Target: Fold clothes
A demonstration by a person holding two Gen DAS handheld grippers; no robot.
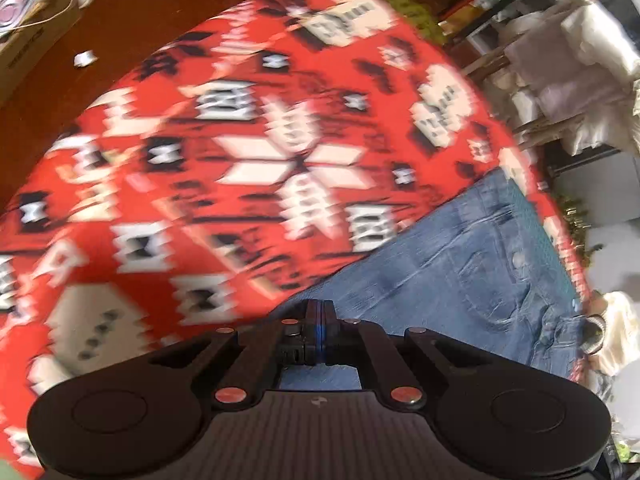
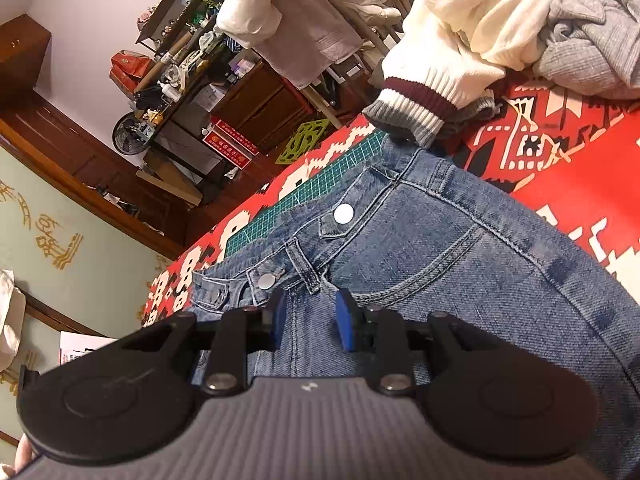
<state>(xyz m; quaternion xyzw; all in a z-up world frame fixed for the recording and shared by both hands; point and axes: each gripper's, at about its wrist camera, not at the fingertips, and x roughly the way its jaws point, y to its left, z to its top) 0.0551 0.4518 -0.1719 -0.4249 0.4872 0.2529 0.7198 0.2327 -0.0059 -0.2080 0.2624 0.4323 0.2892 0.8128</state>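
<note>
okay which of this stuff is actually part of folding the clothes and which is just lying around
In the job: blue jeans, left gripper, right gripper; perhaps next, cream sweater and grey garment.

Lying about: red patterned cloth, green cutting mat, cardboard box.

No readable text anywhere. Cardboard box (image 1: 28, 40) at the left wrist view's top left carries dark print, blurred out. Red signs (image 2: 230, 146) by the shelves in the right wrist view carry characters too small to make out. Paper (image 2: 74, 350) at lower left: print illegible.

Blue jeans (image 2: 440, 248) flat on red blanket (image 1: 200, 160)
</note>
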